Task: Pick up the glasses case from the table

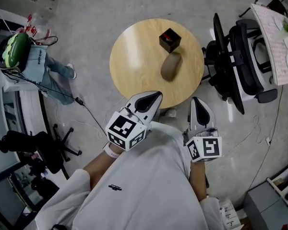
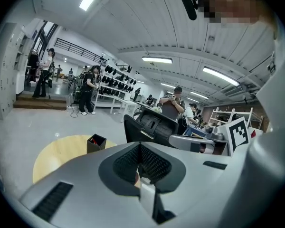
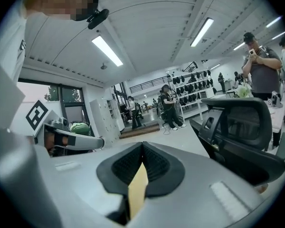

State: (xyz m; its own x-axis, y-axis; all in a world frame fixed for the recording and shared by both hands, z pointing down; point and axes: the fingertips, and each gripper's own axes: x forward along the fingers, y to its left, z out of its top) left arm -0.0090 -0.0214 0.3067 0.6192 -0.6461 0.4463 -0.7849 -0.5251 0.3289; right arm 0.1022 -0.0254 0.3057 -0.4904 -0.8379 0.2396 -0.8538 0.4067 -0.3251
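Note:
A brown, oval glasses case [image 1: 171,66] lies on the round wooden table [image 1: 134,61], right of its middle. Just behind it stands a small black open box [image 1: 170,40], which the left gripper view also shows as a black box [image 2: 96,143] on the table [image 2: 61,153]. My left gripper [image 1: 156,96] hovers at the table's near edge, jaws shut and empty, pointing toward the case. My right gripper [image 1: 196,99] is beside it, just off the rim, jaws together with nothing in them. In the gripper views, the left gripper [image 2: 140,146] and right gripper [image 3: 142,144] hide the case.
Black office chairs [image 1: 235,66] crowd the table's right side. A desk [image 1: 278,37] stands at the far right. At the left a person's legs in jeans [image 1: 50,68], a black chair base [image 1: 48,147] and cables [image 1: 81,104] lie on the floor. Several people stand in the room's background.

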